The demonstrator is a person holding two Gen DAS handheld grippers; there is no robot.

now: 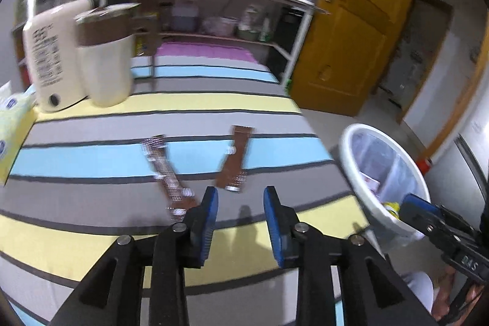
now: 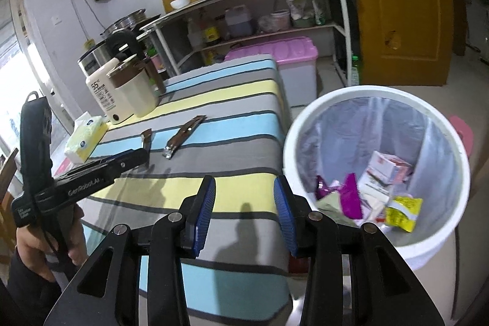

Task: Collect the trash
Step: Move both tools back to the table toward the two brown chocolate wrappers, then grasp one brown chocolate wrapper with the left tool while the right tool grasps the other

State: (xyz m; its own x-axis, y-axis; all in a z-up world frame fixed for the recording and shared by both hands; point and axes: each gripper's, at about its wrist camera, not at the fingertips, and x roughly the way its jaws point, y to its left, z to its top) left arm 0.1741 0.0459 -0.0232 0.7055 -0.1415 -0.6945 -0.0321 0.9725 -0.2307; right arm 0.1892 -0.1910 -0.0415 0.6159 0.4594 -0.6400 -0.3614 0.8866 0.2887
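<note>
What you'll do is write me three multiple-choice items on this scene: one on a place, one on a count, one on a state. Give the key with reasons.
1. Where is the white bin?
A. On the shelf by the door
B. Off the striped cloth, beside its edge
C. On the cloth, next to the kettle

2. How many brown wrappers lie on the cloth?
A. None
B. Four
C. Two

3. What state are the right tongs in?
A. Open and empty
B. Shut on a wrapper
C. Shut on a tissue pack

Key:
1 B, as the right wrist view shows the bin past the cloth's edge, lower than the tabletop.
2 C, as two brown strips lie apart on the blue and grey stripes.
3 A, as cloth shows through the wide gap between the blue pads.
</note>
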